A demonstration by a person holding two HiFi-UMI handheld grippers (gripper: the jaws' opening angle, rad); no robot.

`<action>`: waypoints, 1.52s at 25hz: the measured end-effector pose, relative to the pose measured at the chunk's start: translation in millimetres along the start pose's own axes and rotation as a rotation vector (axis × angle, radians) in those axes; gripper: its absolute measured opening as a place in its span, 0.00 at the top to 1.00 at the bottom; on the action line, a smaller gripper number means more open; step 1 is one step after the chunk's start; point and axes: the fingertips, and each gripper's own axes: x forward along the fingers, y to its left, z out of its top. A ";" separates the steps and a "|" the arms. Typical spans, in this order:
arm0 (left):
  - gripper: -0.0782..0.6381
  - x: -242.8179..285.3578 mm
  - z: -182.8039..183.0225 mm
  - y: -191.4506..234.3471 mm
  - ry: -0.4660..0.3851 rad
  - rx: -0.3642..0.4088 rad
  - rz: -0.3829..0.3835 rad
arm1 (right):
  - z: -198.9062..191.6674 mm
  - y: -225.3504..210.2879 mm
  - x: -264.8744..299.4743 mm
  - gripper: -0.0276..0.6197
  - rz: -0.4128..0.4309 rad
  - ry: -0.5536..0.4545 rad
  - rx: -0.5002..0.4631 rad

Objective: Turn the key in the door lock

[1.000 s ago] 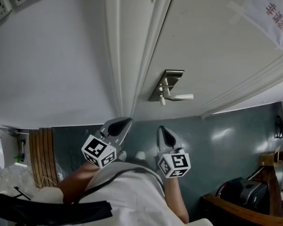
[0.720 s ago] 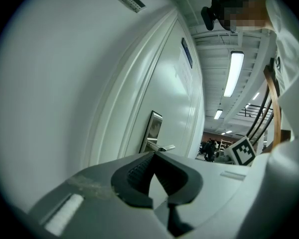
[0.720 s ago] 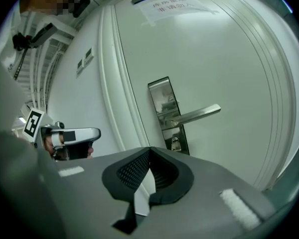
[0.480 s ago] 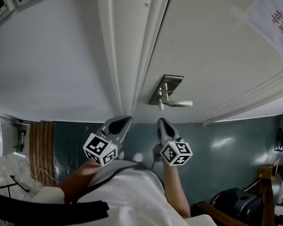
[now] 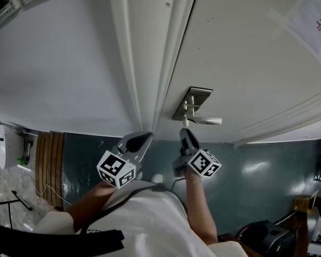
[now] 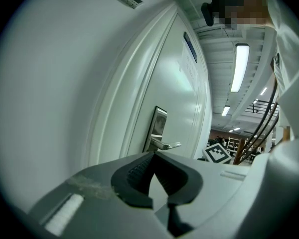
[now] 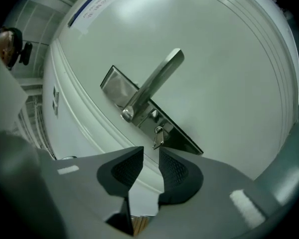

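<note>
Right gripper view alone shows the key (image 7: pixel 159 136) plainly, set in the lock plate (image 7: pixel 118 89) under the lever handle (image 7: pixel 157 81) of the door (image 7: pixel 229 73). It sits just beyond the right gripper (image 7: pixel 150 152), whose jaws have just been opening and stand apart, gripping nothing. Head view places the left gripper (image 5: pixel 140 139) alongside, below the lock; left gripper view shows its tips together, empty.

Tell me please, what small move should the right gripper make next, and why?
Probably ease the right gripper forward until its jaws straddle the key. The jaws have just been opening, nothing is between them, and the key sits in the lock just ahead.
</note>
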 end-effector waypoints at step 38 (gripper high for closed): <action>0.89 -25.5 -12.5 -11.0 0.013 0.005 0.021 | 16.6 -12.7 30.1 0.90 0.023 -0.036 0.126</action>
